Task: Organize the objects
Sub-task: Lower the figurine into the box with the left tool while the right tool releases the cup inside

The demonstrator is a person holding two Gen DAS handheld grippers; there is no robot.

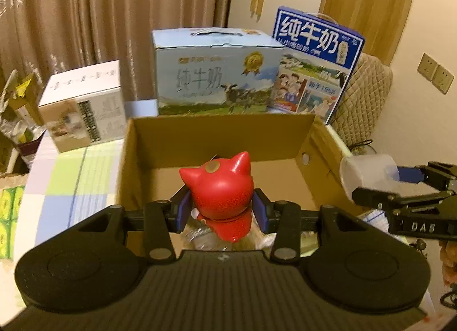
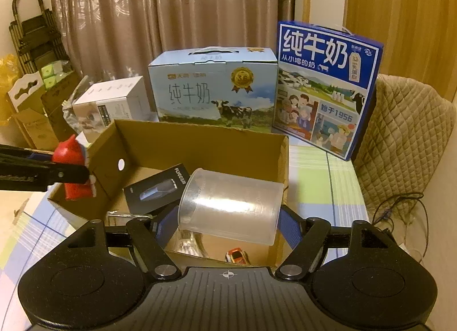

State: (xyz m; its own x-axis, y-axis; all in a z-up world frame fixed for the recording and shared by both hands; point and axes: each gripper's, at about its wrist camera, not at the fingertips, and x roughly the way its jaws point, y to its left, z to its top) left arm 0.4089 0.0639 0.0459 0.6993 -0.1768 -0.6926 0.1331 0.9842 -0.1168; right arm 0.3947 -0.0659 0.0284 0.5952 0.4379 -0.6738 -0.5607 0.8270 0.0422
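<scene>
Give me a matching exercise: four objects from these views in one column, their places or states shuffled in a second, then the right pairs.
Things:
1. red cat figure
2. clear measuring cup
3. black product box
4. toy car

Places or states:
A. lying inside the cardboard box, leaning toward its left wall
B. clamped in the left hand-held gripper
C. on the box floor, at its near edge
D. held on its side in the right hand-held gripper

Pairs: 1-B, 2-D, 3-A, 4-C
</scene>
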